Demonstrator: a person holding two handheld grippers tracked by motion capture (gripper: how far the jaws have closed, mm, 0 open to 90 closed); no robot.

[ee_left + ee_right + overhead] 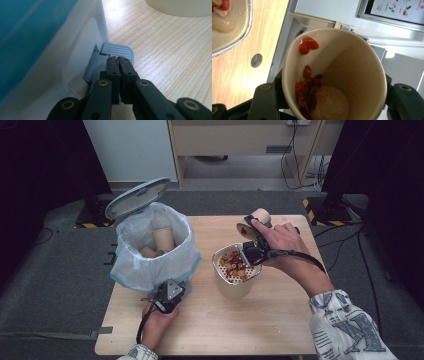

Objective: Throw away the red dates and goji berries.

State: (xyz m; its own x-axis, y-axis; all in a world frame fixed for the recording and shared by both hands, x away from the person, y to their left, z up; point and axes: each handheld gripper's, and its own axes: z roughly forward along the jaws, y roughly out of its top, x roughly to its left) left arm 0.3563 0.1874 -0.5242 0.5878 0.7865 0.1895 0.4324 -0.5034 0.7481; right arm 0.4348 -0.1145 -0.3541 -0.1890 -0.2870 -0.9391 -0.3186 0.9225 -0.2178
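In the high view, the right gripper (251,231) holds a paper cup (255,220) tilted over the strainer pot (235,270), which stands near the middle of the desk (280,315). The left gripper (167,297) sits at the foot of the bin (150,245), near the desk's left edge. 2 or 3 cups lie inside the bin; I cannot count them well.

In the left gripper view, the jaws are closed together and their tips rest on the grey pedal (117,51). The bin lid stands up, so I judge the pedal is pressed.

In the right gripper view, the jaws clamp the cup's walls from both sides. The cup is light and thin, and a hard squeeze can crush it. Wet red pieces (308,85) stick inside, so it probably needs shaking. The cup's bottom is cut off.
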